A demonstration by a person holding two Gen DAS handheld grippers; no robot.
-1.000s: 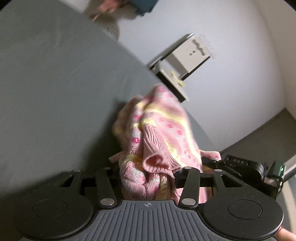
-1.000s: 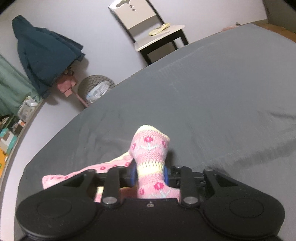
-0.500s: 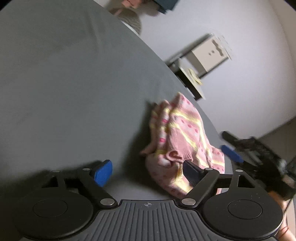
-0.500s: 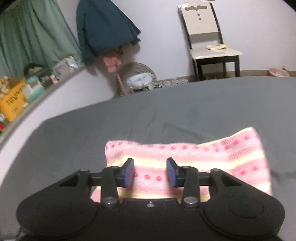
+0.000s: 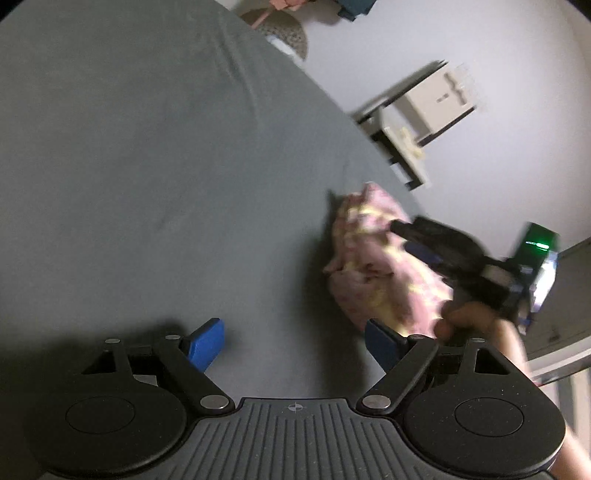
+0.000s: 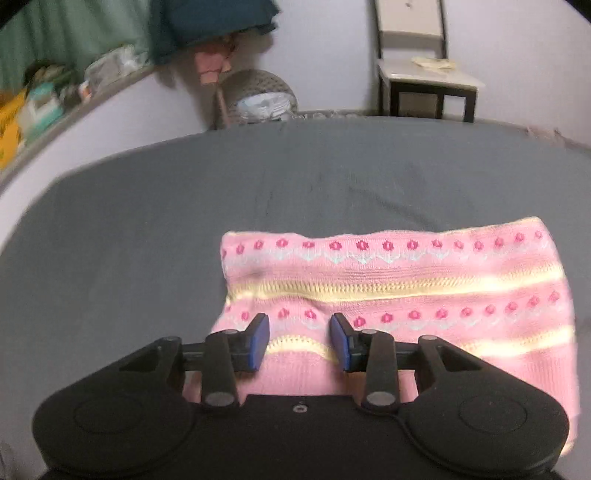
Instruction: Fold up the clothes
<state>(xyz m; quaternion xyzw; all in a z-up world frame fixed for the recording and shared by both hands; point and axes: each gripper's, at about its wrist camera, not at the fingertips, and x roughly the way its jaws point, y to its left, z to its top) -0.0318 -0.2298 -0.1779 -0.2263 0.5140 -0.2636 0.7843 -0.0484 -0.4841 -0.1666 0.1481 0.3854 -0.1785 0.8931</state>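
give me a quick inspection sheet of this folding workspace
surface: grey bed sheet, lightly creased
job's things: pink knit garment lying folded flat on the sheet
clutter: nothing seen on the sheet besides the garment
grippers: left gripper jaws wide open over bare sheet, holding nothing; right gripper jaws apart above the garment's near edge, not gripping it
cables: nothing seen
surroundings: chair, woven basket, dark jacket on the wall, cluttered shelf
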